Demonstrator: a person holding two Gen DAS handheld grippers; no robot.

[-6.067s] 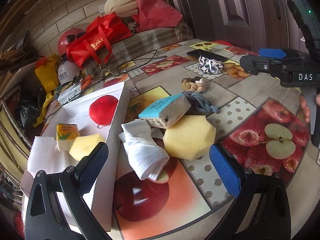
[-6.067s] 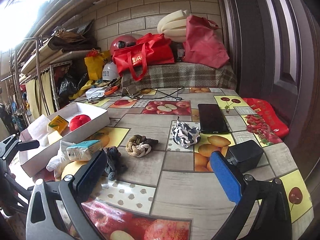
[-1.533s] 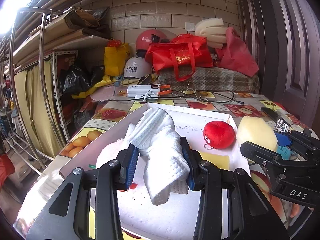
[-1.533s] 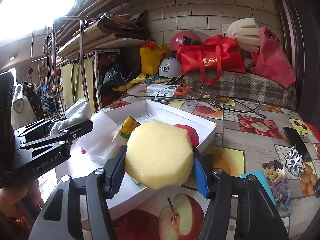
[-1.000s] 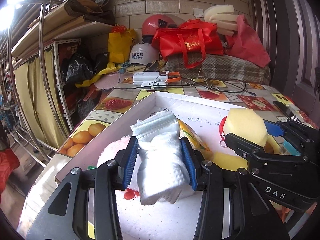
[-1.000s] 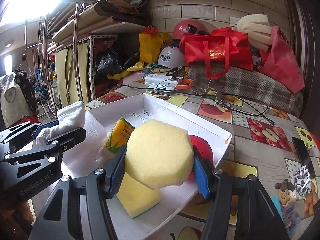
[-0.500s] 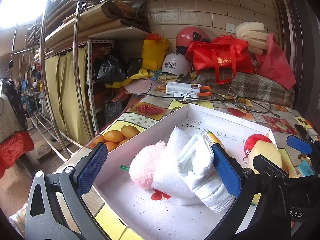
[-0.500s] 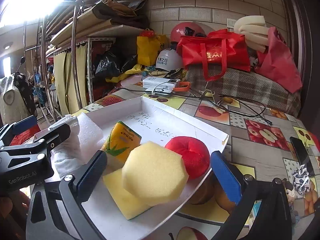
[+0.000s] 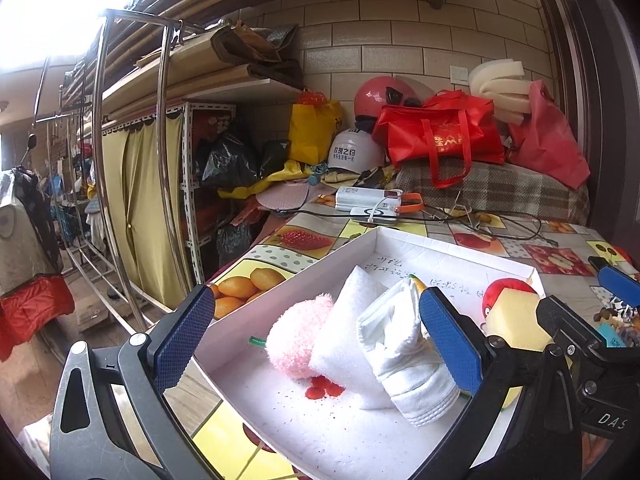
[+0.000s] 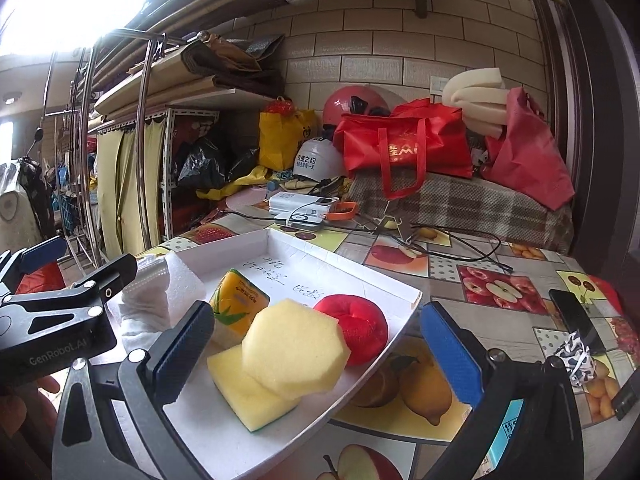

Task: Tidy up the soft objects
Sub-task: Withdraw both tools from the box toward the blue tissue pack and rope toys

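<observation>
A white box [image 9: 360,246] [image 10: 344,256] on the fruit-print table holds soft things. My left gripper [image 9: 316,340] is open and empty above its near end, over a white sock [image 9: 404,348], a white foam block [image 9: 344,336] and a pink fluffy ball [image 9: 294,334]. My right gripper [image 10: 316,352] is open and empty above a yellow octagonal sponge [image 10: 294,346], which rests on a yellow rectangular sponge [image 10: 240,388]. A red plush ball [image 10: 354,330] and an orange-yellow packet [image 10: 236,304] lie beside it.
On the table right of the box are a black phone [image 10: 576,320], a black-and-white scrunchie [image 10: 576,356] and a blue packet [image 10: 508,432]. Power banks and cables [image 10: 304,208] lie behind. Bags and helmets [image 10: 400,148] are piled at the back wall. A metal rack [image 9: 132,200] stands left.
Both grippers opened about half a second ago: the left let the sock go and the right let the octagonal sponge go in the box. Both have drawn back slightly since.
</observation>
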